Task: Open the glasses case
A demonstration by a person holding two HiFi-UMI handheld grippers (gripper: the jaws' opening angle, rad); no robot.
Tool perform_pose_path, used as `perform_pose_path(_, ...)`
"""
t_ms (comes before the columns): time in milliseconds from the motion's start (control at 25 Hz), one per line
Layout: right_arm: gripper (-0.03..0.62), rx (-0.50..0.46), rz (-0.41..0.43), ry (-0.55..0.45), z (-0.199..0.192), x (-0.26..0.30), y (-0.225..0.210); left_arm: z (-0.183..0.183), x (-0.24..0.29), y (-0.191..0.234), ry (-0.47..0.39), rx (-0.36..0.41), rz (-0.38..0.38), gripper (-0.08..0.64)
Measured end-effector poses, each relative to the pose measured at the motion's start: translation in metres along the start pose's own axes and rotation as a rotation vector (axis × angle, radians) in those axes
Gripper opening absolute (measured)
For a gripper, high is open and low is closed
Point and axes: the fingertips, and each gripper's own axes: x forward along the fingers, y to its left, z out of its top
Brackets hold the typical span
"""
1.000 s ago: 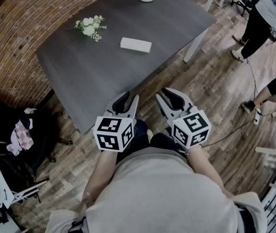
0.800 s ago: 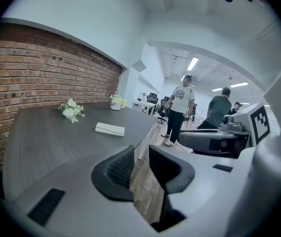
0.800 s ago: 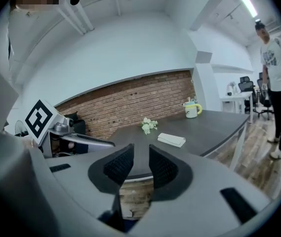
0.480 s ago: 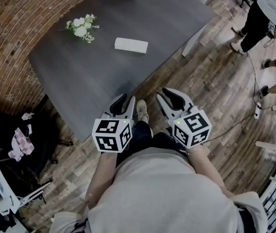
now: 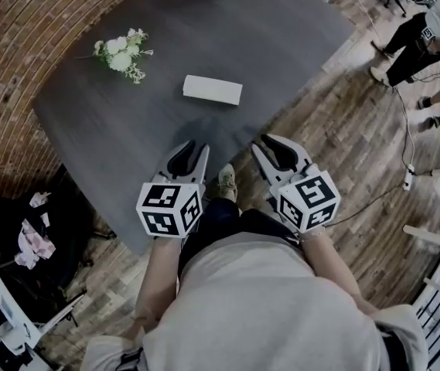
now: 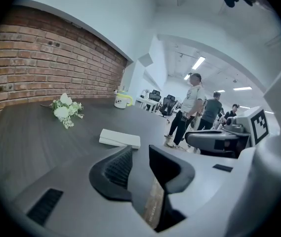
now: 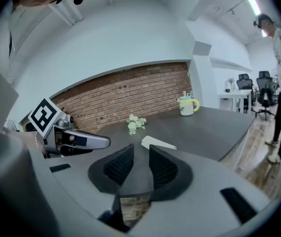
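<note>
Near table (image 5: 127,130) edge, L tongs (image 6: 140,149) & R tongs (image 7: 141,147) part-open, empty; glasses case (image 5: 213,90) beyond; ceiling lights (image 6: 198,63) in gripper views only.

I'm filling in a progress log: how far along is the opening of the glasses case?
Nothing looks done: the glasses case lies shut on the table, untouched. Nothing is in hand: the left gripper and right gripper hover at the table's near edge, jaws apart and empty, short of the case. Left to do: reach it, steady it and open it.

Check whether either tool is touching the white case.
No, the left tool and right tool hover by the table edge, short of the case.
</note>
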Motion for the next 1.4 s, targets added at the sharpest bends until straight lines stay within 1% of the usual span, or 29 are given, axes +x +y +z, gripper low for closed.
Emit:
perform_pose_path(80, 0.104, -0.007, -0.002, 0.011, 0.006, 0.014, -0.006, 0.013, 0.012, 0.013, -0.009, 0.01, 0.004, 0.098)
perform_pose_path(200, 0.104, -0.034, -0.016, 0.03, 0.014, 0.033, -0.019, 0.028, 0.026, 0.035, -0.021, 0.041, 0.041, 0.098)
perform_pose_path(320, 0.104, -0.084, -0.041, 0.063, 0.014, 0.049, -0.03, 0.034, 0.039, 0.056, 0.0, 0.05, 0.061, 0.1)
perform_pose_path(520, 0.112, -0.126, -0.064, 0.15, 0.004, 0.075, -0.05, 0.039, 0.059, 0.085, 0.022, 0.078, 0.076, 0.104)
perform_pose_path(640, 0.13, -0.128, -0.066, 0.205, -0.003, 0.091, -0.059, 0.036, 0.072, 0.097, 0.051, 0.096, 0.063, 0.115)
perform_pose_path(800, 0.162, -0.131, -0.063, 0.252, -0.011, 0.111, -0.066, 0.031, 0.089, 0.112, 0.084, 0.133, 0.079, 0.132)
perform_pose_path(1040, 0.193, -0.125, -0.074, 0.333, -0.033, 0.126, -0.071, 0.017, 0.112, 0.119, 0.129, 0.118, 0.066, 0.132)
perform_pose_path(1160, 0.196, -0.129, -0.063, 0.355, -0.041, 0.135, -0.072, 0.014, 0.124, 0.123, 0.143, 0.113, 0.076, 0.132)
perform_pose_path(1280, 0.198, -0.159, -0.051, 0.372, -0.046, 0.144, -0.073, 0.007, 0.134, 0.128, 0.161, 0.104, 0.074, 0.132)
perform_pose_path(1400, 0.204, -0.165, -0.05, 0.378, -0.049, 0.152, -0.076, 0.003, 0.141, 0.133, 0.169, 0.113, 0.067, 0.132)
